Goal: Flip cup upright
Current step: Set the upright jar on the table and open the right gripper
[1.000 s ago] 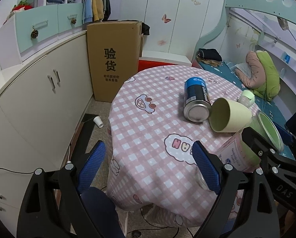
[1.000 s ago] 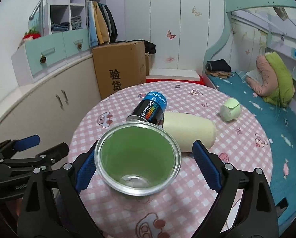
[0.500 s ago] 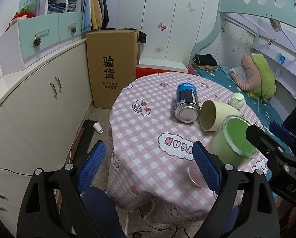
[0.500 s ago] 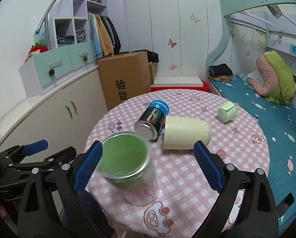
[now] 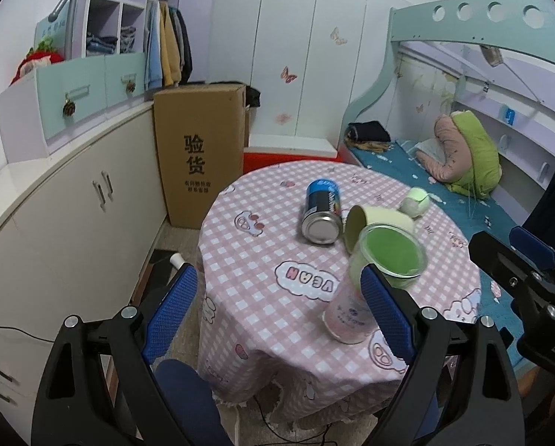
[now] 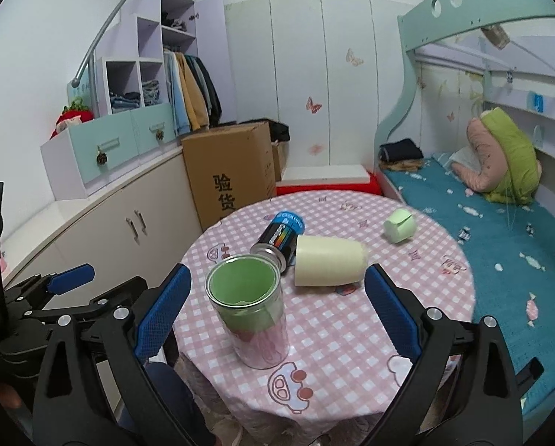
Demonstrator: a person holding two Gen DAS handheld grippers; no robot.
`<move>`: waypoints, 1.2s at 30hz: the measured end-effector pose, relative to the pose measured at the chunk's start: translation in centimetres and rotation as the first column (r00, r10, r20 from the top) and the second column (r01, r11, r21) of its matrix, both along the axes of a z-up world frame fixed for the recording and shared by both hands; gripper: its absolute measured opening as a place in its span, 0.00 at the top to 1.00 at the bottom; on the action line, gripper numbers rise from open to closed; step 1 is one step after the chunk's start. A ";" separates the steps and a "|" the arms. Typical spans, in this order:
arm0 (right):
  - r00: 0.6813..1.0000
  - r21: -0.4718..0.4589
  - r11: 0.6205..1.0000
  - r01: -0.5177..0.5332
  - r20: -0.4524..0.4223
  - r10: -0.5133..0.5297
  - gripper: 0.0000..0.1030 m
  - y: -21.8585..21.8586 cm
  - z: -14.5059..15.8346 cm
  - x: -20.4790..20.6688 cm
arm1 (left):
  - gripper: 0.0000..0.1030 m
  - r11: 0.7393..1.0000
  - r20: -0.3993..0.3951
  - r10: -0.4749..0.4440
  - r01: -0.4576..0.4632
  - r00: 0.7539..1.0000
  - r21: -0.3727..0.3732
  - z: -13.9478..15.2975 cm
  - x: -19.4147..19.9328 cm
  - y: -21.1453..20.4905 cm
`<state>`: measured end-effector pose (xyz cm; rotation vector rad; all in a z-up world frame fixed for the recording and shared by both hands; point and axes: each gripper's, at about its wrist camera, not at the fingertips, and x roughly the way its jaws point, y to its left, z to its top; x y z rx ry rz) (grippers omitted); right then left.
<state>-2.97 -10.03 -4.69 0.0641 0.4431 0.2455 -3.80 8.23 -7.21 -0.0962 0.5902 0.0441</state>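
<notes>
Right claw (image 6: 277, 312) is held open, clear of the clear green-lined glass cup (image 6: 249, 314), which is judged set upright on the pink checked bench (image 6: 407, 290); flipping appears complete.

On your table (image 6: 407, 319) you have two cups: one clear (image 6: 249, 312), one cream (image 6: 327, 261). Also one can (image 6: 279, 239), one green box (image 6: 400, 226).

"验货" printed on the cardboard box (image 5: 199, 156), "VEAN" upside down on the tablecloth (image 5: 307, 281), "DAS" on the right tongs (image 5: 530, 256)
</notes>
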 end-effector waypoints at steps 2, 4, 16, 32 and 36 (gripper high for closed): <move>1.000 -0.002 1.000 0.002 0.014 -0.002 0.08 -0.1 0.6 -0.8 | 0.09 1.000 0.022 -0.004 0.004 1.000 0.005 0.4 -0.6 -0.3; 1.000 -0.011 1.000 0.011 0.027 -0.010 0.08 -0.3 1.0 -1.5 | 0.09 1.000 0.055 -0.008 0.008 0.998 0.008 1.0 -1.4 -0.6; 0.996 -0.013 1.000 0.027 0.084 -0.026 0.06 -0.8 3.2 -4.5 | 0.08 0.999 0.170 -0.003 -0.003 0.985 0.034 3.2 -4.7 -1.7; 0.993 -0.004 0.999 0.039 0.111 -0.038 0.06 -1.7 3.7 -5.9 | 0.08 0.999 0.214 0.000 -0.011 0.977 0.053 4.0 -6.1 -2.8; 0.992 -0.003 0.999 0.044 0.117 -0.043 0.06 -1.8 3.9 -6.1 | 0.08 0.998 0.223 -0.001 -0.012 0.975 0.059 4.3 -6.3 -3.1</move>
